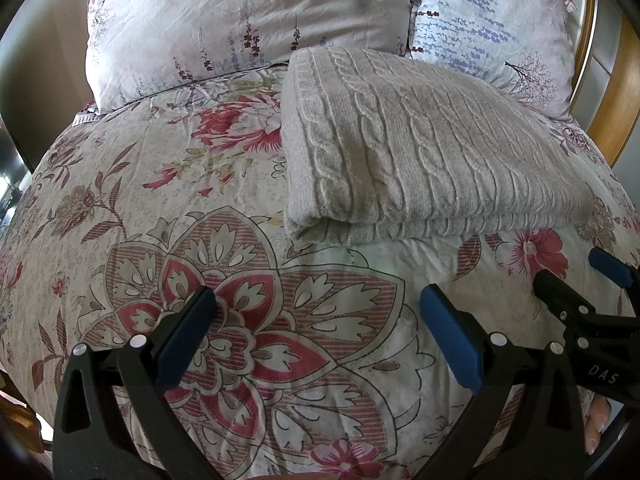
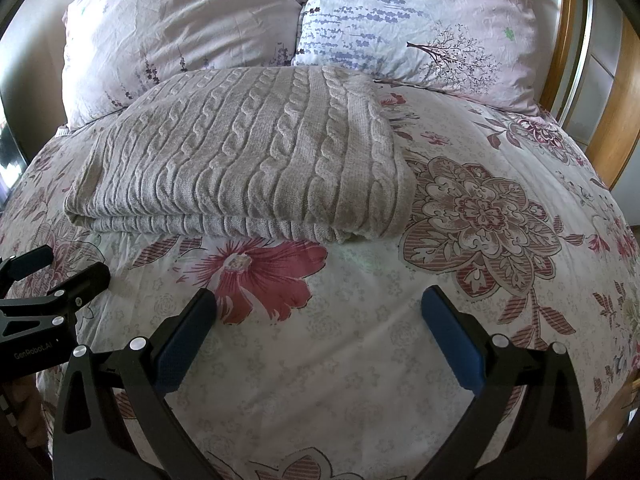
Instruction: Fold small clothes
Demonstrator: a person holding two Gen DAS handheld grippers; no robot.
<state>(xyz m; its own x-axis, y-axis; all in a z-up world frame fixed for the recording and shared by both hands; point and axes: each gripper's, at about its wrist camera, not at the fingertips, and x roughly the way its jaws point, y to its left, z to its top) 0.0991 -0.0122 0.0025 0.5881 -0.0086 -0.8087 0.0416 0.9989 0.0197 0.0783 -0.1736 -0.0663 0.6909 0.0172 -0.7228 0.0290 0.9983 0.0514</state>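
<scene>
A beige cable-knit garment (image 1: pixel 420 152) lies folded into a thick rectangle on the floral bedspread (image 1: pixel 160 208), its folded edge toward me. It also shows in the right wrist view (image 2: pixel 248 160). My left gripper (image 1: pixel 320 300) is open and empty, hovering over the bedspread in front of and left of the garment. My right gripper (image 2: pixel 320 300) is open and empty, in front of the garment's right half. The right gripper shows at the right edge of the left view (image 1: pixel 580 280). The left gripper shows at the left edge of the right view (image 2: pixel 52 272).
Two floral pillows (image 1: pixel 240 20) (image 1: pixel 492 28) lean at the head of the bed behind the garment. A wooden headboard (image 2: pixel 624 112) curves along the right. The bed's edge drops off at the left.
</scene>
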